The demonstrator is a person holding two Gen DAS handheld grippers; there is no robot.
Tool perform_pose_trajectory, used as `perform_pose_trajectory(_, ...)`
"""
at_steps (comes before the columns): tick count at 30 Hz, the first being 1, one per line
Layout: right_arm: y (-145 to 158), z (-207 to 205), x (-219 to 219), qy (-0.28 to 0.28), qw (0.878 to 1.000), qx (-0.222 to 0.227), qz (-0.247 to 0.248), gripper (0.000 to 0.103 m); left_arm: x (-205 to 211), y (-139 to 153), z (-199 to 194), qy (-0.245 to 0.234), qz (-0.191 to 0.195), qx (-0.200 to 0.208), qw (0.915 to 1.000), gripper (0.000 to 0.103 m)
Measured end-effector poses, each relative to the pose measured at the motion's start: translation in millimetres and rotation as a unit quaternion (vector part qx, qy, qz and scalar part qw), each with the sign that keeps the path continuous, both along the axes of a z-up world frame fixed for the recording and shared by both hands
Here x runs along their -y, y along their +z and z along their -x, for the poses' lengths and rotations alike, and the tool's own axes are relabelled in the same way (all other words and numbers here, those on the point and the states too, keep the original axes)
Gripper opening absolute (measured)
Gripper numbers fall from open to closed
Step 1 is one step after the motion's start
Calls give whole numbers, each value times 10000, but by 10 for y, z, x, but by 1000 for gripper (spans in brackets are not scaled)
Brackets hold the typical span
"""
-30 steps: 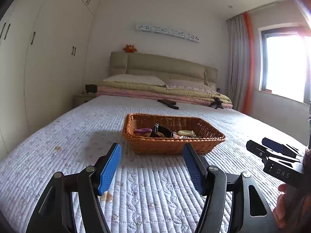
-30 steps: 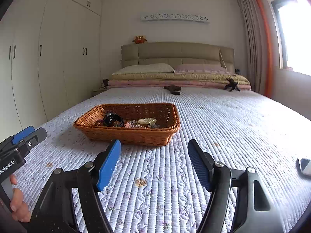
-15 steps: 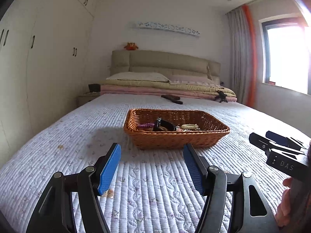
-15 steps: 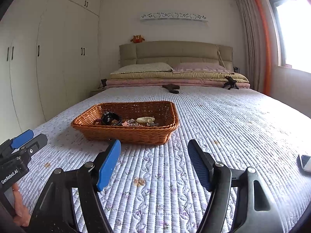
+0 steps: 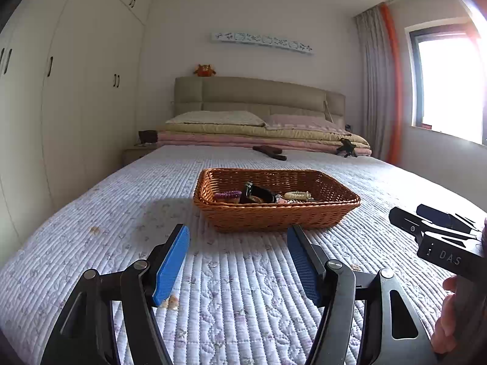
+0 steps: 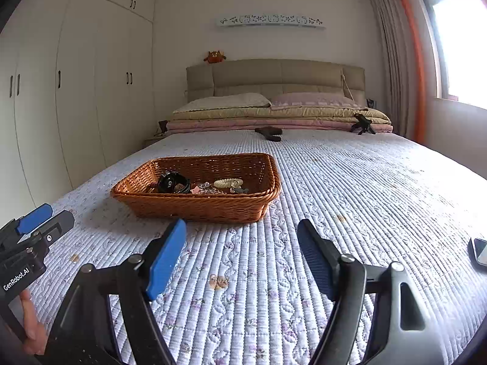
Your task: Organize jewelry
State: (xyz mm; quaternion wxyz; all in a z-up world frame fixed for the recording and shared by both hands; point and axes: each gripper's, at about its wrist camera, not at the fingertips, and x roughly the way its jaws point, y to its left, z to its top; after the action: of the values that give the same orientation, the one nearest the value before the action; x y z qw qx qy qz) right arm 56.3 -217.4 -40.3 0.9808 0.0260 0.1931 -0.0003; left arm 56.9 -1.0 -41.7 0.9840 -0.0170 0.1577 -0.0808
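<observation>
A brown wicker basket [image 5: 275,213] stands on the quilted bed; it also shows in the right wrist view [image 6: 194,203]. Inside lie a purple piece [image 5: 227,195], a black watch-like band [image 5: 257,194] [image 6: 173,182], a cream bead bracelet [image 5: 297,195] [image 6: 228,182] and small clear and pink pieces [image 6: 207,189]. My left gripper [image 5: 238,235] is open and empty, just short of the basket's near wall. My right gripper [image 6: 242,231] is open and empty, in front of the basket's right end. Each gripper shows at the edge of the other's view.
The lilac quilt [image 6: 350,188] covers the bed. A phone [image 6: 479,251] lies at the far right edge. Dark objects [image 6: 269,133] [image 6: 362,124] lie near the folded blankets and pillows [image 6: 274,112]. White wardrobes [image 6: 76,91] line the left wall; a window [image 5: 450,82] is at right.
Both wrist views have tilted slightly and shifted; the basket sits a little lower and closer in the left view. Both grippers stay open and empty. Nothing in the basket has moved.
</observation>
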Motion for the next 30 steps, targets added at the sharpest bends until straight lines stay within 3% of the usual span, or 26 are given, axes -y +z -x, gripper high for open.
perform_pose_trajectory(30,-16,-9,-9,14,10000,-43,9,78,5,-22,-26,-37,-29,-42,10000,68)
